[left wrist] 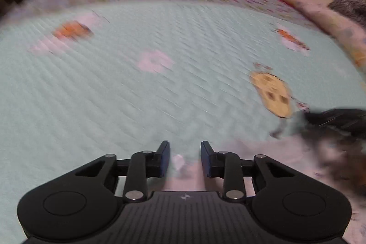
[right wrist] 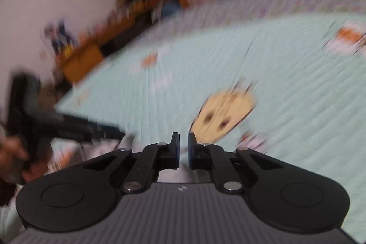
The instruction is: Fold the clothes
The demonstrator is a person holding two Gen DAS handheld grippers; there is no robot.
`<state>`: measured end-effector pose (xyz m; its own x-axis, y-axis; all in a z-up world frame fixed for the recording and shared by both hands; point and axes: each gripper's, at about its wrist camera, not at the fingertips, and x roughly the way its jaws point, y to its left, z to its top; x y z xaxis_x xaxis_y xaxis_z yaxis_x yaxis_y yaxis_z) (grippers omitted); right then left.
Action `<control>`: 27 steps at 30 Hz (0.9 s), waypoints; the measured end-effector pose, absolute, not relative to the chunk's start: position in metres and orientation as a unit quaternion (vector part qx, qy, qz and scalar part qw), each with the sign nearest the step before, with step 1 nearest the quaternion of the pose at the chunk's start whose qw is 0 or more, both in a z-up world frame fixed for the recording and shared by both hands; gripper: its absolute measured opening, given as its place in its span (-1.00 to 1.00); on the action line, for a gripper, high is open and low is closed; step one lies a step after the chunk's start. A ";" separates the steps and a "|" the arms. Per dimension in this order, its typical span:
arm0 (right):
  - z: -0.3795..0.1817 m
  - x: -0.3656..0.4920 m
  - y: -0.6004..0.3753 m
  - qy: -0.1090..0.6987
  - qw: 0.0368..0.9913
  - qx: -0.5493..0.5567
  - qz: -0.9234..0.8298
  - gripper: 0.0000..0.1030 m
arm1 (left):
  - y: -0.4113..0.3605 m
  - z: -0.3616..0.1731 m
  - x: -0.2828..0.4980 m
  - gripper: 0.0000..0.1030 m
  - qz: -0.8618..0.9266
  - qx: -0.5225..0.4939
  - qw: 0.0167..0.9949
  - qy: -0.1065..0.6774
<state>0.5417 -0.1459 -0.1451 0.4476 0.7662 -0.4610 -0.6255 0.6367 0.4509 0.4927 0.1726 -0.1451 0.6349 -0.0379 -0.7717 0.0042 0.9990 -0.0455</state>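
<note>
Both views smeared with blur, so fine detail lost. Left gripper [left wrist: 185, 158] angled down over the near edge of the bed, jaws partly apart with a clear gap; a pale pink garment [left wrist: 228, 152] lying under and just ahead of the tips, a small white scrap showing in the gap, pads not seen pressing on anything. Right gripper [right wrist: 183, 150] almost closed, only a thin slit between the fingers; pale cloth [right wrist: 183, 172] visible low behind that slit, but pinched or merely underneath: cannot tell. Mint quilt [left wrist: 137, 84] with a yellow cartoon face [left wrist: 272, 95] spread flat across the mattress, nothing folded on it in view. Pillow [left wrist: 304, 4] far off at the headboard end. From the right view, the other tool's dark arm [right wrist: 75, 127] and a hand [right wrist: 11, 157] low at the left edge. Judging by this: early days, garment bunched at the near edge, no neat fold visible, spreading and folding all left to do.
</note>
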 end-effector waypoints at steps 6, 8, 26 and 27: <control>-0.136 0.518 -0.261 0.333 0.860 0.160 0.353 -0.14 | 0.200 -0.127 0.459 0.11 -0.002 -0.027 0.911 0.412; -0.149 0.512 -0.276 0.347 0.860 0.157 0.340 -0.13 | 0.205 -0.127 0.455 0.24 -0.012 -0.047 0.907 0.418; -0.159 0.466 -0.281 0.299 0.916 0.039 0.266 -0.33 | 0.167 -0.129 0.434 0.46 -0.007 0.015 0.906 0.423; -0.159 0.466 -0.280 0.296 0.916 0.039 0.267 -0.33 | 0.161 -0.129 0.433 0.49 -0.012 0.020 0.905 0.424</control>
<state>0.4656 -0.2797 -0.1590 0.6819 0.5120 -0.5224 -0.4661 0.8546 0.2291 0.4330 0.1612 -0.1293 0.6405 -0.0051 -0.7679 0.0391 0.9989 0.0259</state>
